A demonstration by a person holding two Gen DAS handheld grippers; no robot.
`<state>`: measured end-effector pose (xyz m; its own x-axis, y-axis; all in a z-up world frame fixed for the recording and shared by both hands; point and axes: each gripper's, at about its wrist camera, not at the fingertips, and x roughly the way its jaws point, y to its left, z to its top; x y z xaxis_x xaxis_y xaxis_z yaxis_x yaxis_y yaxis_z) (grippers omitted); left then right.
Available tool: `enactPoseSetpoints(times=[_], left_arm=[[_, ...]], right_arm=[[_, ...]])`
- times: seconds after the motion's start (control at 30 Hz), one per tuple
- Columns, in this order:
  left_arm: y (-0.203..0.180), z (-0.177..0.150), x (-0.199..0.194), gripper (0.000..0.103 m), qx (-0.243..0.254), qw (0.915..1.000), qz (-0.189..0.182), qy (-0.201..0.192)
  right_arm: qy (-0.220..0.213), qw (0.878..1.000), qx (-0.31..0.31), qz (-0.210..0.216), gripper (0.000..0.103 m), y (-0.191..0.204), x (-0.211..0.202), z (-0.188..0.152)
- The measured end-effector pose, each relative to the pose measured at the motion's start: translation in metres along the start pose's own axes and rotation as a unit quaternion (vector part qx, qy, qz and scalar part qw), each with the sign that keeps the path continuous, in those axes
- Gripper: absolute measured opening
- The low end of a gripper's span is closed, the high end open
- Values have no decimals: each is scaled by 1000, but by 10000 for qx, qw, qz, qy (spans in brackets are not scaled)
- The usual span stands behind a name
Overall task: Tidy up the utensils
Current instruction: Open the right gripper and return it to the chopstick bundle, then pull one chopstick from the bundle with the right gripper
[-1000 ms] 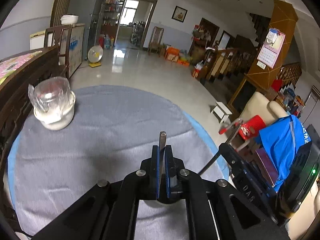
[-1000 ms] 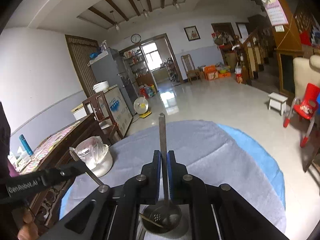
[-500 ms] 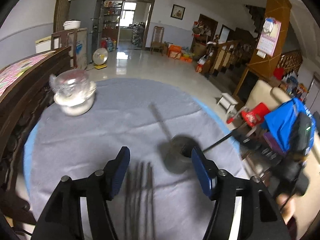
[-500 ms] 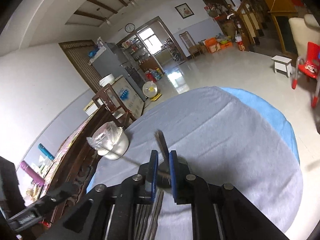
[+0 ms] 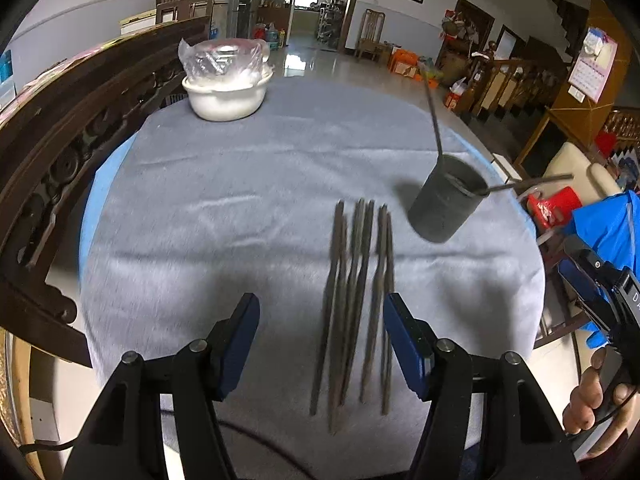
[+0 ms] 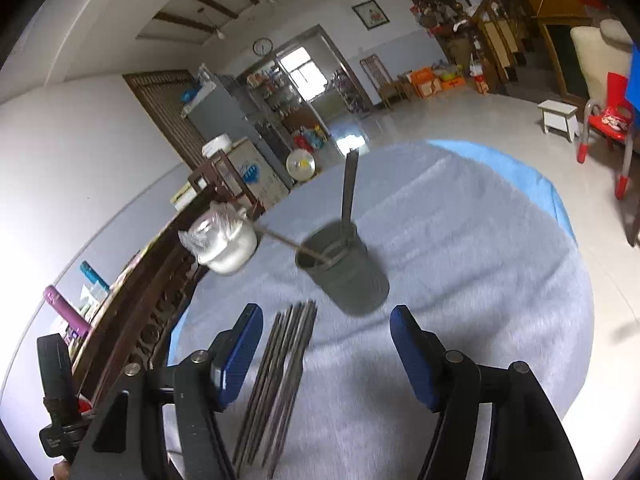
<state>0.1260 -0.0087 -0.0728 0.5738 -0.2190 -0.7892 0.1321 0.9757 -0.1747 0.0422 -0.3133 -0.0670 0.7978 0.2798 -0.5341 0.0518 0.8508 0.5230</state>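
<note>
My left gripper [image 5: 320,340] has its jaws spread wide and grips nothing; my right gripper [image 6: 326,346] is likewise released and empty. Both hover above the grey cloth [image 5: 224,200] covering the round table. Directly ahead of the left jaws, a bundle of dark chopsticks [image 5: 354,300] lies flat on the cloth, roughly parallel, tips pointing away from me; in the right wrist view the same chopsticks [image 6: 280,380] lie just inside my left-hand finger. Beyond them stands a dark cylindrical holder [image 5: 446,200], appearing tilted and blurred, apart from the bundle, on its right. Two metal utensil handles [image 6: 347,190] stick out of the holder [image 6: 344,276], one near upright, one leaning outward. Farther off, near the table's far left edge, sits a white bowl [image 5: 226,96] covered by a clear plastic bag
</note>
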Motion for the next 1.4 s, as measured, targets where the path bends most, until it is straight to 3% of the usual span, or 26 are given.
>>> enactPoseSetpoints(times=[0.23, 0.8, 0.93, 1.0, 1.4], left_arm=[[15, -25, 14, 65, 35, 9997, 85, 248], [30, -55, 55, 65, -269, 9948, -48, 985], [32, -58, 62, 42, -362, 9928, -196, 1123], [32, -56, 64, 37, -363, 9924, -263, 1142], [24, -50, 79, 37, -317, 9918, -494, 1136]], right_arm=[[442, 9990, -38, -35, 40, 2, 17, -29], [1305, 9915, -13, 18, 40, 6, 60, -69], [1422, 9898, -12, 39, 40, 6, 65, -73], [1494, 9888, -42, 44, 40, 9, 68, -76], [1974, 9793, -404, -185, 40, 33, 108, -91]])
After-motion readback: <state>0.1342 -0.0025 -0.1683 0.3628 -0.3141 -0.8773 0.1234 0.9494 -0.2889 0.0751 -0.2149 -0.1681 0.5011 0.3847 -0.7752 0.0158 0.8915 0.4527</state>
